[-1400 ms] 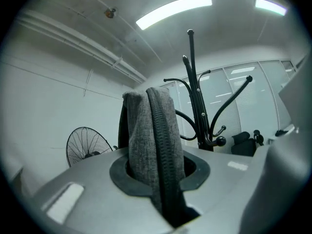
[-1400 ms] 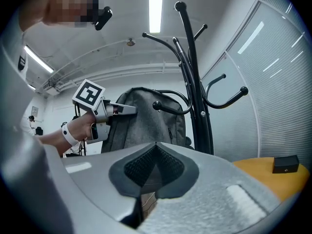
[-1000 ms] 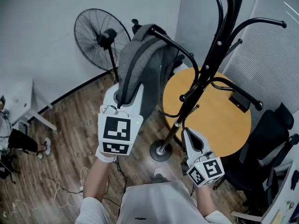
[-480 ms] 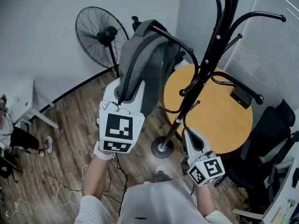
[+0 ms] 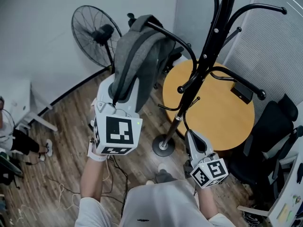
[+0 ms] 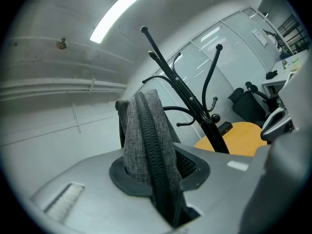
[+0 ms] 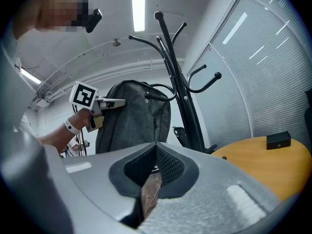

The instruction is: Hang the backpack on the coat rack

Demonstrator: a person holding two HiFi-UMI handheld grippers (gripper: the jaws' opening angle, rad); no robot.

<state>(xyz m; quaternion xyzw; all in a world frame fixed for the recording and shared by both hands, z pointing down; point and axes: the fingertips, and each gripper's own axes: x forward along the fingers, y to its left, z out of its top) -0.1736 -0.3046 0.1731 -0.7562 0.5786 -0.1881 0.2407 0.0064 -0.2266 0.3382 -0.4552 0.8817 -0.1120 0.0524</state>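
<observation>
Two jaws of the left gripper [image 5: 119,92] clamp the backpack's [image 5: 137,56] zipper edge; its length rises up and ahead from them, top draped on a coat rack [image 5: 203,65] hook [image 5: 166,32]; the right gripper [image 5: 194,141], closed and empty, sits lower and farther off.

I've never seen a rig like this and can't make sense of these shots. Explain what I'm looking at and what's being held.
No robot here: a person holds a two-jaw gripper with a marker cube in each hand. The head view looks down from the person's head; the two gripper views look along each gripper's jaws. The left gripper is clamped on the zipped edge of a grey backpack, raised against a curved arm of the black coat rack; whether it is hooked on I cannot tell. The right gripper sits low by the rack's pole, jaws together, empty. Around stand a round wooden table with a small black box, a floor fan and an office chair.
</observation>
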